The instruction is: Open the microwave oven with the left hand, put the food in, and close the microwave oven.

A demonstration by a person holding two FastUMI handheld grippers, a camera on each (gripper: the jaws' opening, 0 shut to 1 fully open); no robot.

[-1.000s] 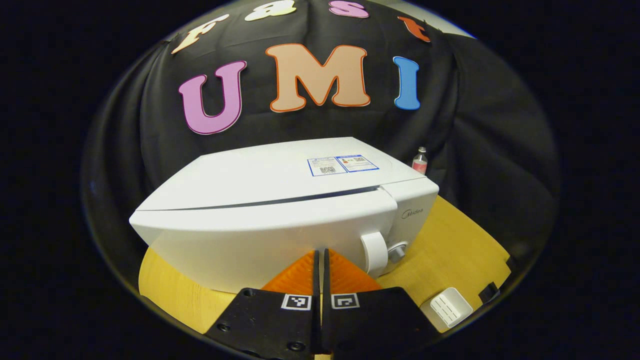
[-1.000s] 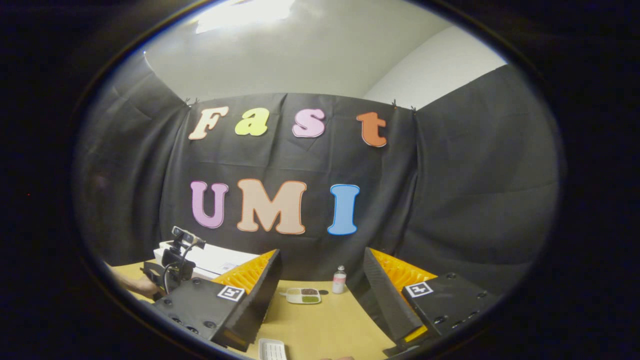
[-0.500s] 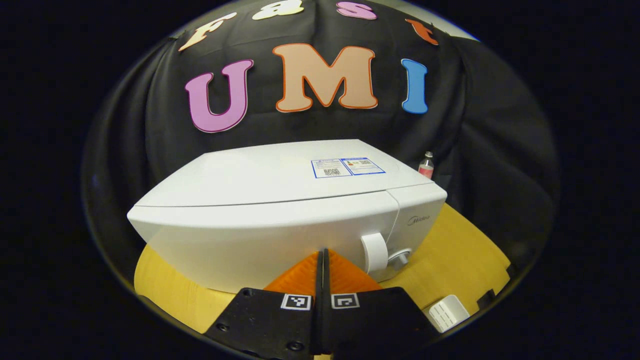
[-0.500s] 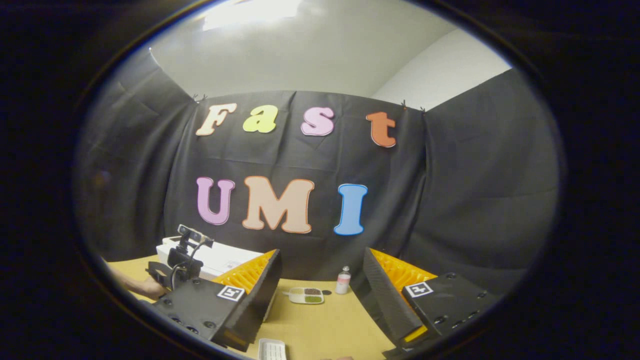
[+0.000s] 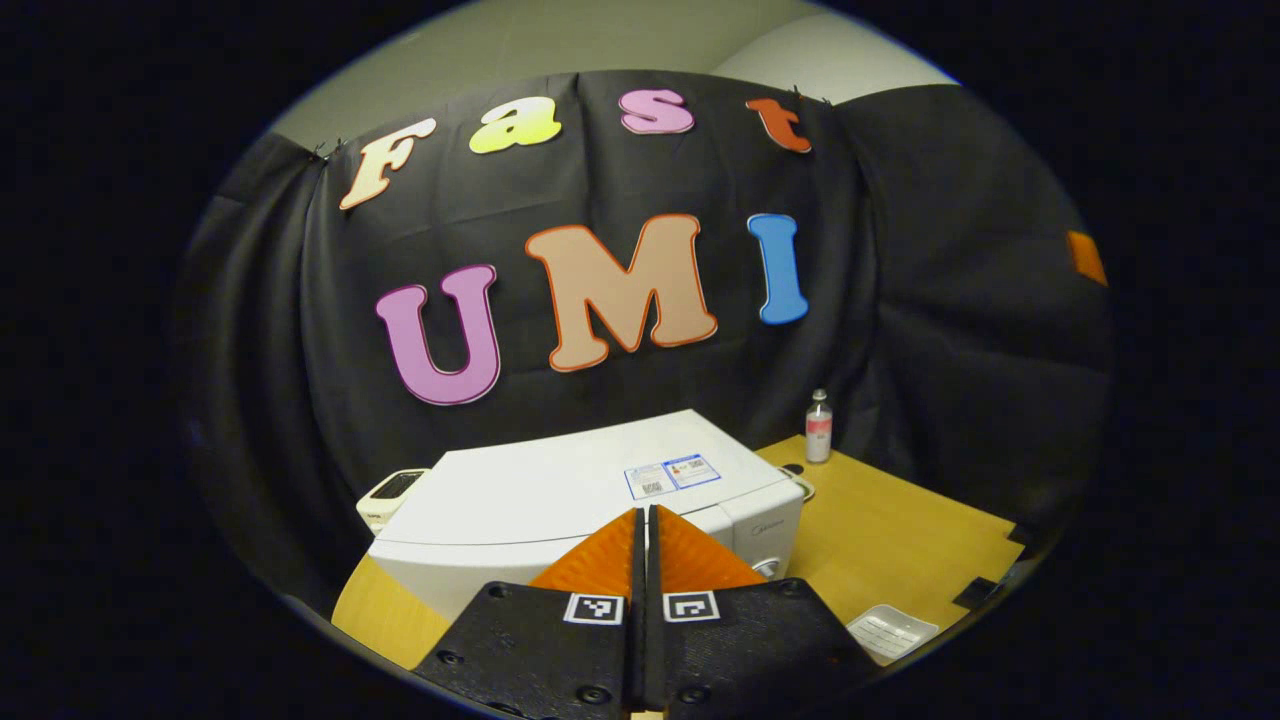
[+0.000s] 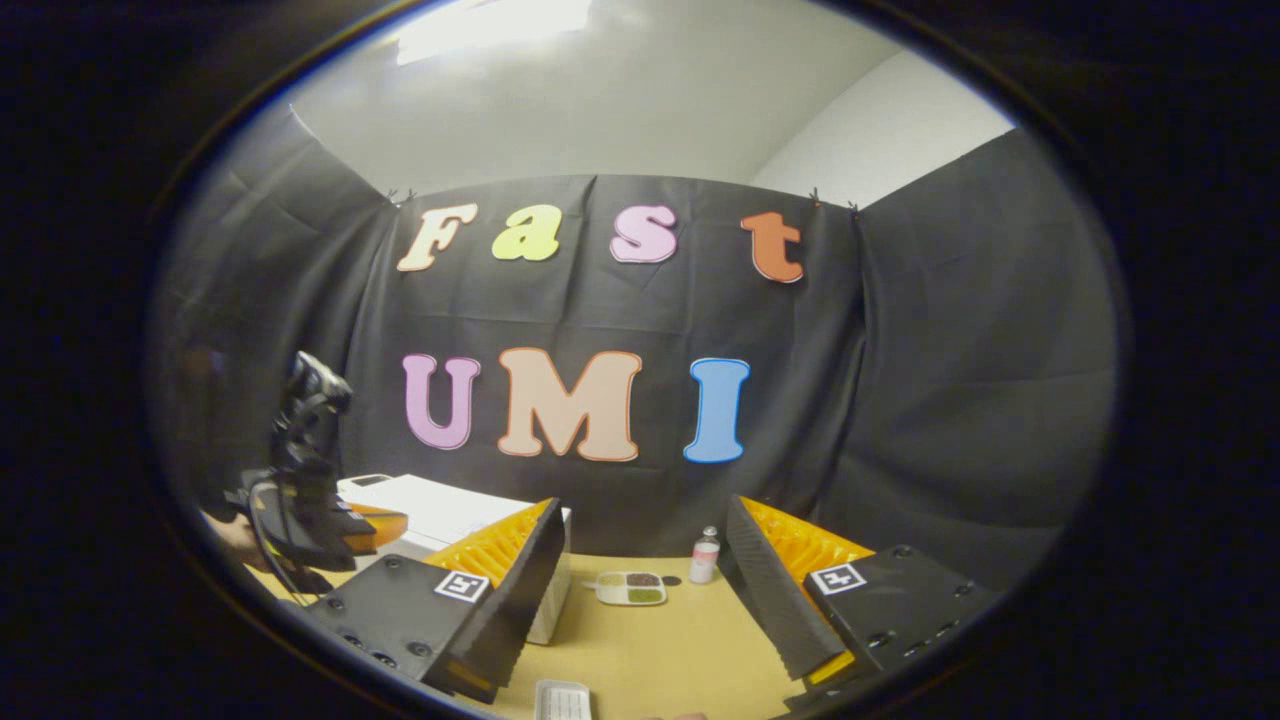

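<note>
No text on the things is sharp enough to read. The microwave oven (image 5: 560, 500) carries two small stickers (image 5: 672, 476) with blue borders on its top, and a faint grey brand mark (image 5: 765, 522) on its front panel, but their print is too small. Each finger of the left tongs (image 5: 643, 530) bears a square black-and-white marker (image 5: 593, 608), a pattern without letters.
</note>
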